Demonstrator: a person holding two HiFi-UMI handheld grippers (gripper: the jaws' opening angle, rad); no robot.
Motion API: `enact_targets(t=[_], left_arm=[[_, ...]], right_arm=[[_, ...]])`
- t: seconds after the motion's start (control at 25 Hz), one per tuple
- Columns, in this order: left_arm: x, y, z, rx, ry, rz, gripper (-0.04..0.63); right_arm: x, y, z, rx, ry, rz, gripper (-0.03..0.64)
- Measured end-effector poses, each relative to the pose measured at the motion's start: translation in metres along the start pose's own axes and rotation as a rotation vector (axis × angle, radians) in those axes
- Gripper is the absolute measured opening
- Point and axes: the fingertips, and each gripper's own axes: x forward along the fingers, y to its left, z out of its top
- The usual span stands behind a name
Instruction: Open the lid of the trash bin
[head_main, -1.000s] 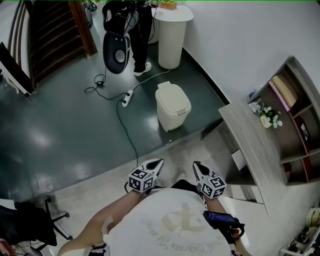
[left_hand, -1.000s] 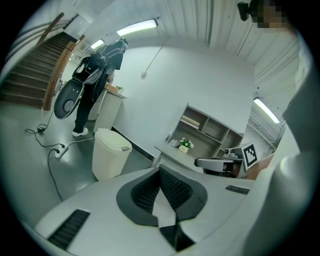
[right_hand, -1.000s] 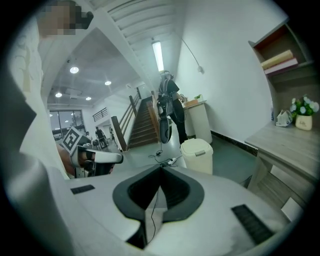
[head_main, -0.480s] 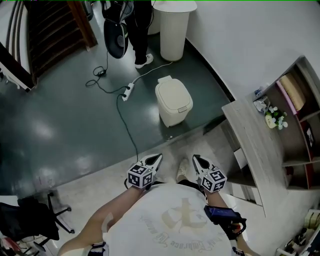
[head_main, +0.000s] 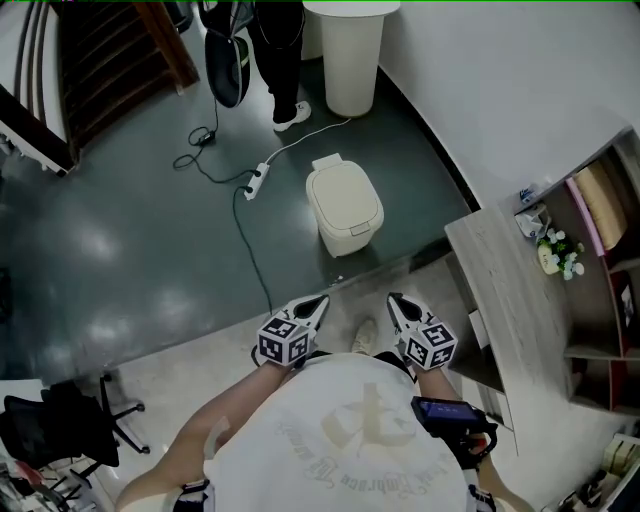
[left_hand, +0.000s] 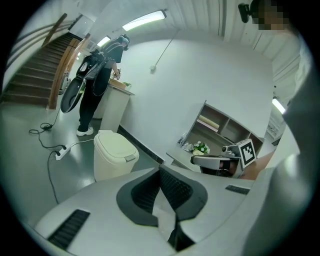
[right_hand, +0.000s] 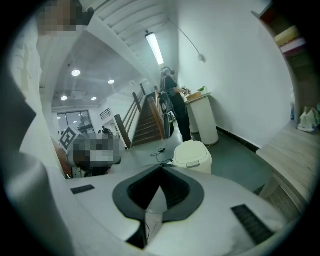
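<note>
The trash bin (head_main: 345, 205) is a small cream bin with its lid down, standing on the dark floor ahead of me. It also shows in the left gripper view (left_hand: 114, 157) and the right gripper view (right_hand: 192, 155). My left gripper (head_main: 318, 300) and right gripper (head_main: 393, 301) are held close to my body, well short of the bin and pointing toward it. Both are shut with nothing between the jaws, as the left gripper (left_hand: 161, 170) and right gripper (right_hand: 161, 171) show in their own views.
A tall white bin (head_main: 352, 50) stands against the far wall, with a person (head_main: 277, 45) beside it. A power strip and cable (head_main: 257, 180) lie left of the small bin. A wooden desk with shelves (head_main: 500, 290) is on the right, an office chair (head_main: 65, 430) at lower left.
The view has moved forward: the trash bin sits a little lower and closer in the head view. Both grippers stay shut near my body.
</note>
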Motion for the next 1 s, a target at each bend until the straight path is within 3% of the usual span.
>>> enact_targets(t=[0.56,1.0], left_arm=[[0.07,0.005,0.056,-0.026,-0.064,0.163,0.012],[0.079,0.017,0.055,-0.083,-0.067,0.243,0.012]], right_arm=[[0.056,-0.076,0.049,-0.083,0.06,0.197,0.005],[0.077,-0.101,0.046,-0.068,0.115,0.247,0.003]])
